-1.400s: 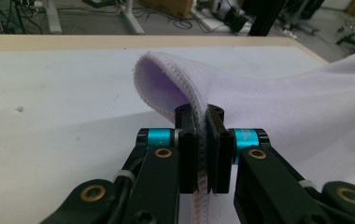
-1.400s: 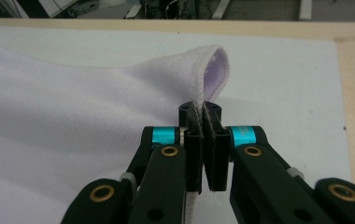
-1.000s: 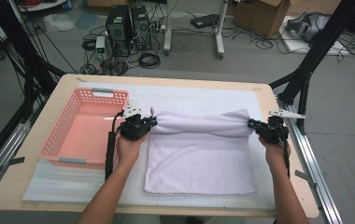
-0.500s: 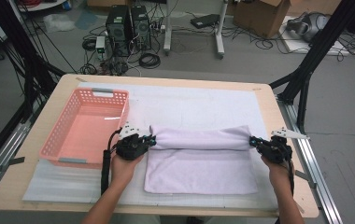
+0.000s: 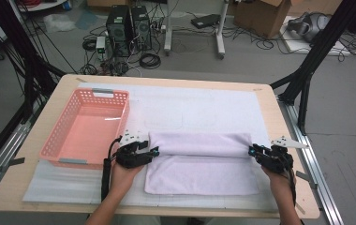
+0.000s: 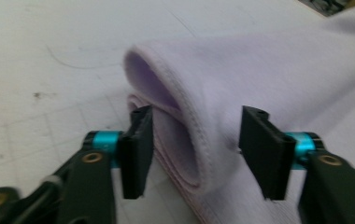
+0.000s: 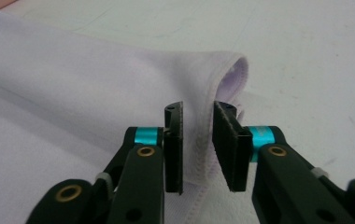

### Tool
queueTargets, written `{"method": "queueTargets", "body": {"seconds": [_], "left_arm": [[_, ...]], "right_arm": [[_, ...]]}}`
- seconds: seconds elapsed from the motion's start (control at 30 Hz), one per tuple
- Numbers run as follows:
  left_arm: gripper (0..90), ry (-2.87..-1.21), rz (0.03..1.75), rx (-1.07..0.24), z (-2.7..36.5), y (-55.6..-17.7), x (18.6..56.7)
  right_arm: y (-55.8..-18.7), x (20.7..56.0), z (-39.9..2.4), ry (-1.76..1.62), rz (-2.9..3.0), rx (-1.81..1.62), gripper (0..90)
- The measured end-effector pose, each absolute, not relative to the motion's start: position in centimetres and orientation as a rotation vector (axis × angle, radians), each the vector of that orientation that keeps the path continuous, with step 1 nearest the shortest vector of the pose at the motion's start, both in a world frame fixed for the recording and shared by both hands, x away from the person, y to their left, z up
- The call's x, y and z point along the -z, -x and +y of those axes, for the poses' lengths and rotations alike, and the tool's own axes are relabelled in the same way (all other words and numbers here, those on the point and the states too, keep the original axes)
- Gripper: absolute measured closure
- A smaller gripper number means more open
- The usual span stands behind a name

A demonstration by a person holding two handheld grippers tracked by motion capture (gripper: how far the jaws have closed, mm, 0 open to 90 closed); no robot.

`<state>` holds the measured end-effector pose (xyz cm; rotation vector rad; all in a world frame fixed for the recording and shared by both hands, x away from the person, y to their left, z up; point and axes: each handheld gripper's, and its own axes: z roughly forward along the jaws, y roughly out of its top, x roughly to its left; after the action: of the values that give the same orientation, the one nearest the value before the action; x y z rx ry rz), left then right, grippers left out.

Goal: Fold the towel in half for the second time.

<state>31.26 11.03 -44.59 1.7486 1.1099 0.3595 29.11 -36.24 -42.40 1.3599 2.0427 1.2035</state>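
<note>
A pale lilac towel lies folded on the white mat, its rolled-over fold along the far side. My left gripper is at the fold's left end. In the left gripper view the towel bulges between the jaws of the left gripper, which have just been opening and stand wide, clear of the cloth. My right gripper is at the fold's right end. In the right gripper view the right gripper has just been opening; its jaws stand a little apart with the hem of the towel loose between them.
A pink plastic basket stands at the left, close to my left gripper. The wooden table's edge runs along the right. Black frame legs, computers and cables stand on the floor beyond the table.
Both grippers drew the towel's fold toward the person and lowered it onto the near half. Both sets of jaws, shut on the fold before, now stand apart.
</note>
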Motion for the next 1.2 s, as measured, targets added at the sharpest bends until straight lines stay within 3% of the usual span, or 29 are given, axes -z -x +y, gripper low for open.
{"method": "queueTargets", "body": {"seconds": [0.23,0.4,0.53,0.7,0.8,0.87,0.9,0.93,0.97,1.2], "left_arm": [[37.3,-1.711,1.135,-0.341,10.9,-33.5,43.9],[39.0,-1.699,1.117,-0.309,10.4,-34.7,43.4],[55.2,-1.720,1.106,-0.288,10.4,-35.3,43.2],[79.5,-1.736,1.105,-0.281,10.3,-35.2,43.2],[82.3,-1.754,1.095,-0.284,10.2,-35.2,43.3],[82.6,-1.751,1.093,-0.288,10.3,-35.1,43.1],[82.7,-1.749,1.088,-0.292,10.3,-35.0,43.0],[82.7,-1.752,1.084,-0.294,10.4,-34.9,43.0],[82.7,-1.755,1.076,-0.299,10.4,-34.8,42.9],[82.5,-1.737,0.998,-0.296,10.8,-32.6,42.6]], "right_arm": [[-29.0,42.4,-36.3,-1.351,2.044,-1.202,68.0],[-29.0,42.2,-36.7,-1.383,2.010,-1.226,57.4],[-30.2,41.7,-37.0,-1.433,1.974,-1.231,47.9],[-32.9,40.8,-36.0,-1.440,2.039,-1.173,46.5],[-34.7,40.3,-34.9,-1.455,2.075,-1.105,44.3],[-35.8,40.5,-34.6,-1.477,2.102,-1.049,50.8],[-36.0,40.7,-34.6,-1.485,2.113,-1.038,59.5],[-36.1,40.8,-34.6,-1.477,2.134,-1.029,73.9],[-36.0,40.8,-34.6,-1.464,2.144,-1.029,80.4],[-32.7,40.5,-35.1,-1.381,2.075,-1.128,83.4]]}}
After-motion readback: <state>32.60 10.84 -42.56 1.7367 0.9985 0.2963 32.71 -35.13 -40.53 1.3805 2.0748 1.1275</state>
